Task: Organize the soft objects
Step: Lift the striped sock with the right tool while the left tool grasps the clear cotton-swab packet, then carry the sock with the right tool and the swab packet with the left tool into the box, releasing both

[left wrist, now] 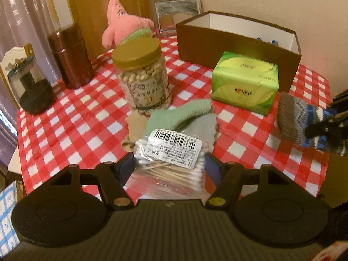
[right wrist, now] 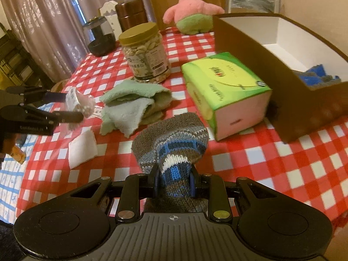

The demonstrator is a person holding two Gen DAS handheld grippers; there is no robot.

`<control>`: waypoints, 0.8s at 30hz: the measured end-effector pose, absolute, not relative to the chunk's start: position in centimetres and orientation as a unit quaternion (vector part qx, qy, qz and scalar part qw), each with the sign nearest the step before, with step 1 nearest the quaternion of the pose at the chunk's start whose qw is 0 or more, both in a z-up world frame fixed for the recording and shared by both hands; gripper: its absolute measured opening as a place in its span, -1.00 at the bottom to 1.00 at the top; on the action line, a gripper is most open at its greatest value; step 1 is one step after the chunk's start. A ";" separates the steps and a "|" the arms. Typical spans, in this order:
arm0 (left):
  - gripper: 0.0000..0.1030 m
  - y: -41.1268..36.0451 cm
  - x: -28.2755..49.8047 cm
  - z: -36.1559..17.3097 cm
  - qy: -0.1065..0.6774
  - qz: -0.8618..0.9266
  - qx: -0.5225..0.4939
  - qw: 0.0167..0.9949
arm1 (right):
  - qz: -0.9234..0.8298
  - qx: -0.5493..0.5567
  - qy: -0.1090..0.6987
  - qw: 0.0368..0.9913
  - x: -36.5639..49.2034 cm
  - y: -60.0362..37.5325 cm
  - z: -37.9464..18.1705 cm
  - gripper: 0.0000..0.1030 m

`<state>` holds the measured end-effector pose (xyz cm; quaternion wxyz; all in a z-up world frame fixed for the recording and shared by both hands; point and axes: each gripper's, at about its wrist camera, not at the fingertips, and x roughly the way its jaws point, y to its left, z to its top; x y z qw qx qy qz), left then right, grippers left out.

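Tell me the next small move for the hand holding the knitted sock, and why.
Probably carry the knitted sock toward the brown box and over its rim. The right gripper is shut on the sock, which hangs clear of the checked table; the box is open on top, and something blue and knitted already lies inside.
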<state>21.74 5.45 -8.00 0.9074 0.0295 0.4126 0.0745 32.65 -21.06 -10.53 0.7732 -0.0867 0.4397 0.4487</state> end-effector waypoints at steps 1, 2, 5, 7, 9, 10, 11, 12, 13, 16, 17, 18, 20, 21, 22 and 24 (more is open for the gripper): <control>0.32 5.3 22.1 -7.8 0.411 0.073 0.032 0.908 | 0.445 -0.085 0.440 0.775 32.7 -21.5 -10.4 -0.50; 0.32 5.2 22.4 -7.6 0.409 0.071 0.035 0.909 | 0.441 -0.084 0.440 0.778 32.8 -22.0 -10.2 -0.50; 0.32 4.7 23.8 -7.1 0.401 0.067 0.051 0.912 | 0.426 -0.078 0.441 0.786 33.1 -23.7 -9.8 -0.50; 0.32 4.5 25.0 -6.7 0.396 0.065 0.061 0.914 | 0.412 -0.074 0.443 0.793 33.5 -24.8 -9.4 -0.50; 0.32 4.4 26.2 -6.3 0.392 0.062 0.072 0.915 | 0.397 -0.070 0.443 0.801 33.9 -26.1 -9.1 -0.50; 0.32 4.4 26.9 -6.1 0.389 0.062 0.079 0.916 | 0.389 -0.067 0.443 0.805 34.2 -26.8 -8.9 -0.50; 0.32 4.3 27.5 -5.9 0.386 0.060 0.085 0.917 | 0.381 -0.065 0.443 0.809 34.5 -27.4 -8.8 -0.50; 0.32 4.2 28.3 -5.7 0.382 0.059 0.092 0.918 | 0.372 -0.063 0.443 0.813 34.9 -28.1 -8.6 -0.50; 0.32 4.1 28.9 -5.4 0.378 0.057 0.097 0.919 | 0.363 -0.061 0.442 0.818 35.2 -28.7 -8.5 -0.50; 0.32 3.8 31.2 -4.7 0.366 0.051 0.114 0.922 | 0.339 -0.055 0.438 0.831 36.4 -30.4 -7.9 -0.50; 0.32 3.7 32.1 -4.6 0.362 0.051 0.121 0.923 | 0.332 -0.052 0.436 0.835 36.8 -31.0 -7.6 -0.50; 0.32 3.7 32.8 -4.4 0.360 0.051 0.127 0.923 | 0.324 -0.050 0.433 0.839 37.3 -31.5 -7.3 -0.50; 0.32 3.6 34.4 -4.2 0.355 0.051 0.136 0.923 | 0.313 -0.047 0.427 0.847 38.1 -32.5 -6.8 -0.50; 0.32 3.6 35.2 -4.1 0.353 0.051 0.139 0.924 | 0.307 -0.046 0.423 0.851 38.6 -32.9 -6.5 -0.50; 0.32 3.7 36.0 -4.1 0.352 0.052 0.142 0.924 | 0.302 -0.045 0.420 0.855 39.0 -33.3 -6.2 -0.50; 0.32 3.8 37.5 -3.9 0.349 0.052 0.147 0.924 | 0.292 -0.041 0.414 0.862 40.0 -34.0 -5.7 -0.50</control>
